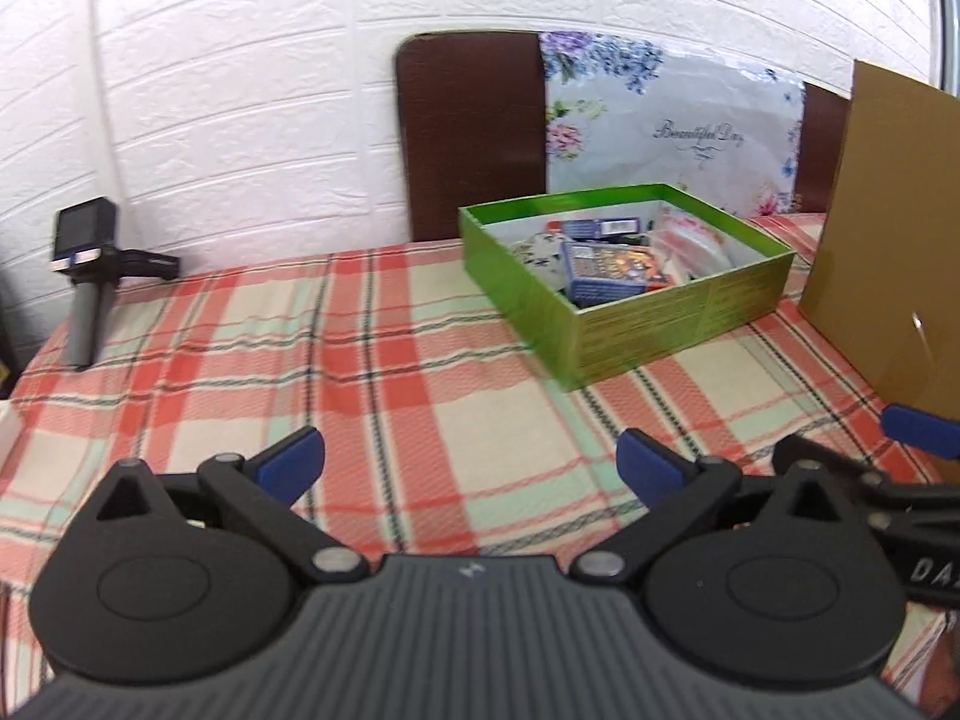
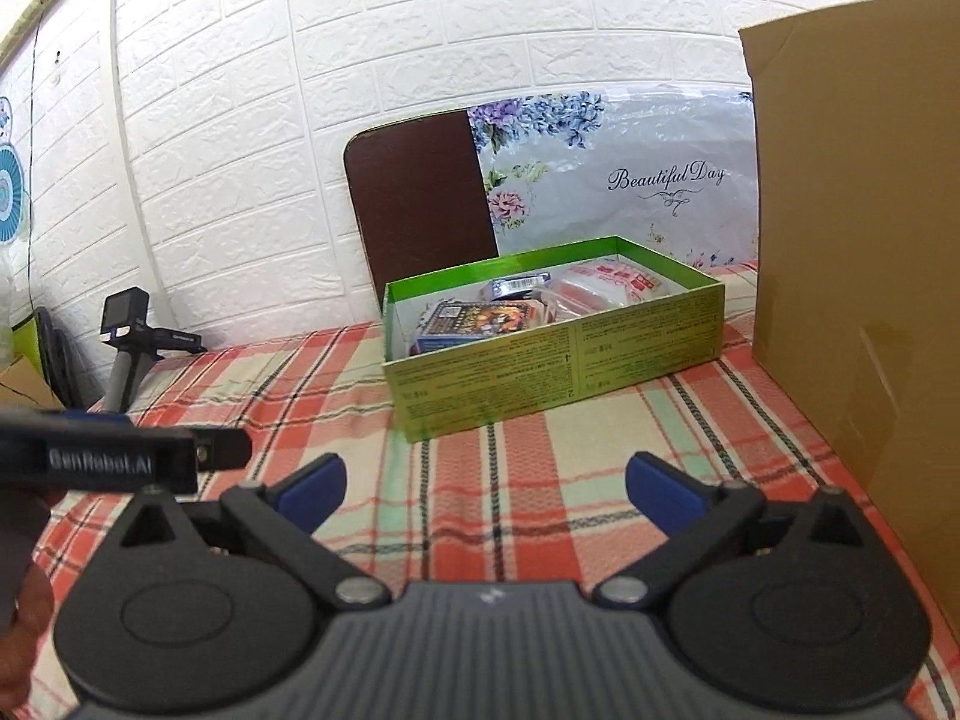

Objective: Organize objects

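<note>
Left gripper (image 1: 470, 465) and right gripper (image 2: 485, 489) hover with fingers spread, empty, over the plaid tabletop (image 1: 390, 360). Farther back, the green box (image 2: 558, 354) holds small packets (image 2: 474, 321), its long axis slanting rightward toward the wall.

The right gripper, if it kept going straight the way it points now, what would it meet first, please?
Probably the green box. The right gripper is open and empty over the plaid tablecloth, and the box's near long wall lies just ahead, slightly right of centre. Depth is uncertain.

A brown cardboard box (image 2: 864, 276) stands on the plaid tablecloth (image 1: 384, 360) near a floral bag (image 2: 618, 180).
</note>
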Demonstrator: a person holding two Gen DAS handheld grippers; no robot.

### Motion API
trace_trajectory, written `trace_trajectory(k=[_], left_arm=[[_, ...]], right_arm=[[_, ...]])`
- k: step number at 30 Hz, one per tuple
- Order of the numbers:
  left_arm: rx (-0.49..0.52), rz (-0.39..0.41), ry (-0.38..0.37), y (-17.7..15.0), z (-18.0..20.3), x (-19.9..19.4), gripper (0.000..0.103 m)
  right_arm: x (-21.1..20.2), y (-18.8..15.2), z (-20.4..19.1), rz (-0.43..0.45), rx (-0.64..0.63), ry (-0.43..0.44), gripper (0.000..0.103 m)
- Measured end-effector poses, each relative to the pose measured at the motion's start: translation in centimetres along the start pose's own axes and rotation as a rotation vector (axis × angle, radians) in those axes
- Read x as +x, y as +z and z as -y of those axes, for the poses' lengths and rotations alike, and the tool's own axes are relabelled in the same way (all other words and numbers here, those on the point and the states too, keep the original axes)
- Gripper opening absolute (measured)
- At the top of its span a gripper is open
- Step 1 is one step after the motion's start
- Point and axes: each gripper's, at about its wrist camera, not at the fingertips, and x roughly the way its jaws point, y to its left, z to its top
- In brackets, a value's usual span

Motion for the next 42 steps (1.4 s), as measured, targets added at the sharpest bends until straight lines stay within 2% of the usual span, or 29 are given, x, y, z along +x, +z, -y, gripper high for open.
trace_trajectory(k=[4,7,17,42], left_arm=[[0.029,-0.018,0.080,-0.6,0.1,-0.6,0.103],[0.043,-0.011,0.121,-1.0,0.2,-1.0,0.103],[-0.020,-0.044,0.086,-0.7,-0.2,-1.4,0.103],[0.023,-0.086,0.109,-1.2,1.1,-0.5,0.103]], right_arm=[[-0.6,0.0,-1.0,-0.032,-0.010,-0.015,0.103],[-0.9,-0.2,-1.7,-0.016,-0.040,-0.026,0.103],[-1.1,0.0,-1.8,-0.006,-0.037,-0.040,0.103],[0.3,-0.7,-0.3,-0.043,0.017,-0.030,0.103]])
